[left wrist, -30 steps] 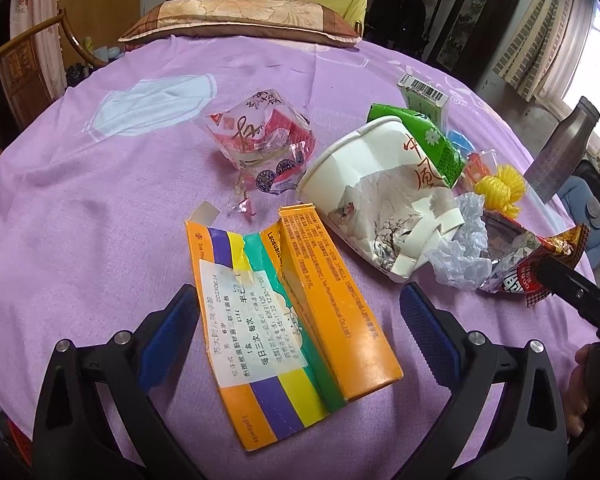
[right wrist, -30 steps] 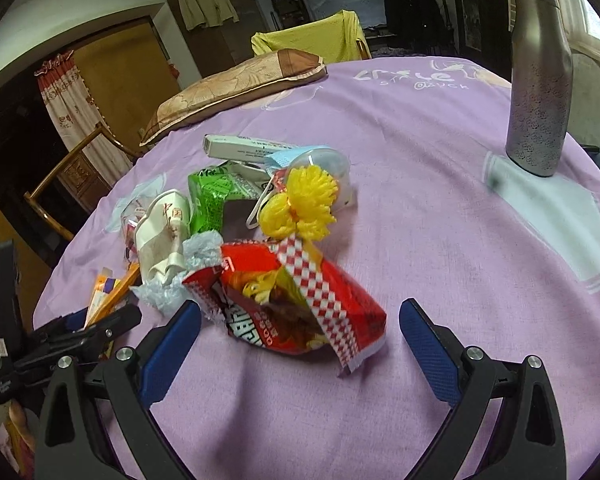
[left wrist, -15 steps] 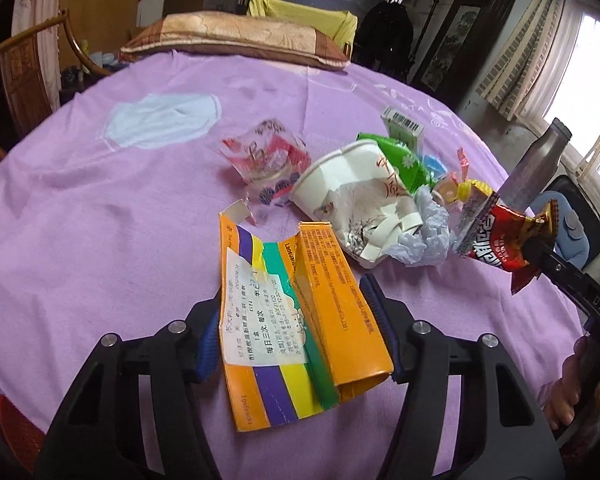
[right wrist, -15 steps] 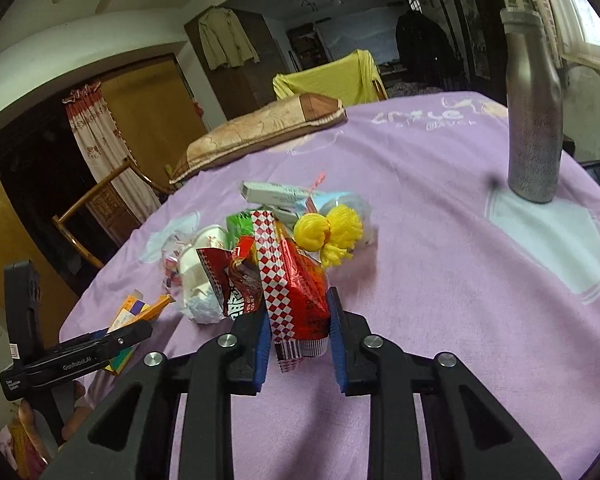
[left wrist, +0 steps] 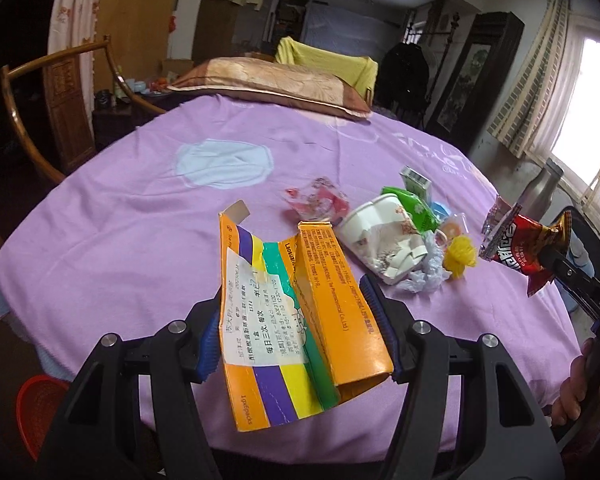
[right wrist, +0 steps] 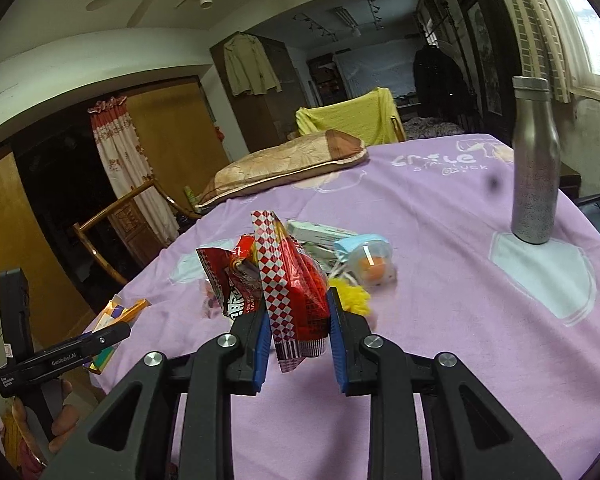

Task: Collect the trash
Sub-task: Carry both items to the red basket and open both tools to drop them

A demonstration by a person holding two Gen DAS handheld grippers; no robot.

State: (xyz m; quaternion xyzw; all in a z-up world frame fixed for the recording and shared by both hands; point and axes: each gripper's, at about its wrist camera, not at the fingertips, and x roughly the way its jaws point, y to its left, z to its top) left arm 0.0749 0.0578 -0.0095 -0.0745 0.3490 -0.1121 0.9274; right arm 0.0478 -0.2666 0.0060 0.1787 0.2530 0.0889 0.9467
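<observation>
My left gripper [left wrist: 298, 336] is shut on a flattened orange medicine box [left wrist: 292, 312] with purple, yellow and green stripes, lifted above the purple tablecloth. My right gripper [right wrist: 298, 336] is shut on a red snack wrapper [right wrist: 296, 284] with a checkered edge, also lifted; the wrapper shows at the right of the left wrist view [left wrist: 520, 244]. On the table lie a torn paper cup [left wrist: 384, 240], a green packet [left wrist: 412, 204], a clear red-printed wrapper [left wrist: 320, 202], a yellow pompom [left wrist: 462, 256], crumpled plastic [left wrist: 426, 276] and a small white box [left wrist: 416, 180].
A steel bottle [right wrist: 534, 164] stands at the table's right edge. A pillow [left wrist: 268, 84] lies at the far side. A wooden chair [left wrist: 56, 108] stands at the left. A red basket [left wrist: 36, 404] sits on the floor below the table's left front edge.
Both grippers closed on their items a second ago and have since lifted them higher off the table, pulling back; the table trash now looks farther away.
</observation>
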